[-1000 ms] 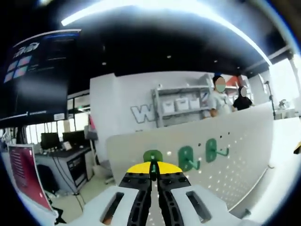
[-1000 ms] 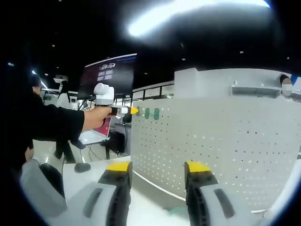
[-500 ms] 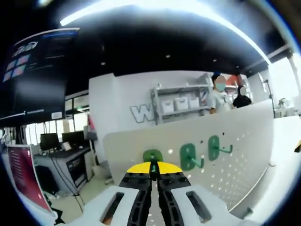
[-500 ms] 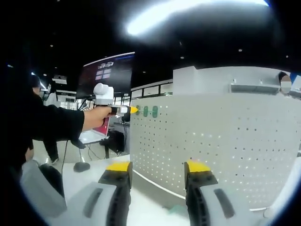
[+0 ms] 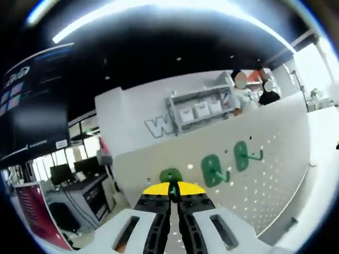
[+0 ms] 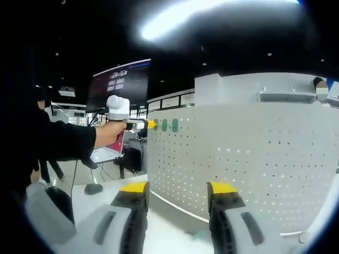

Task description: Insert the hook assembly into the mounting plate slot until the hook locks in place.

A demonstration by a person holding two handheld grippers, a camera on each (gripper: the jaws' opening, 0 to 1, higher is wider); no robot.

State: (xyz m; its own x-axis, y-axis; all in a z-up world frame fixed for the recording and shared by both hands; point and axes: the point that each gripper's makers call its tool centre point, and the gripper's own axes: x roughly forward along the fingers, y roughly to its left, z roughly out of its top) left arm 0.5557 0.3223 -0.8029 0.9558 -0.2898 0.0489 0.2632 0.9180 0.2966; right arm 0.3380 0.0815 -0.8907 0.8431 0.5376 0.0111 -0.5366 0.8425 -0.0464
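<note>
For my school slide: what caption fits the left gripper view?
Left gripper presses a green hook to the pegboard, beside two hooks.

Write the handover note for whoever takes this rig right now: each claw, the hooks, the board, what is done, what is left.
Left claw: shut on a green hook, held up at the left end of the white pegboard; the right gripper view shows it there in the person's hand.
Right claw: open, holding nothing, low in front of the board.
Two other green hooks already hang on the board, to the right of the held one.
Done: hook brought to the board.
Left: whether it is seated cannot be told; press it in until it locks, then release.
</note>
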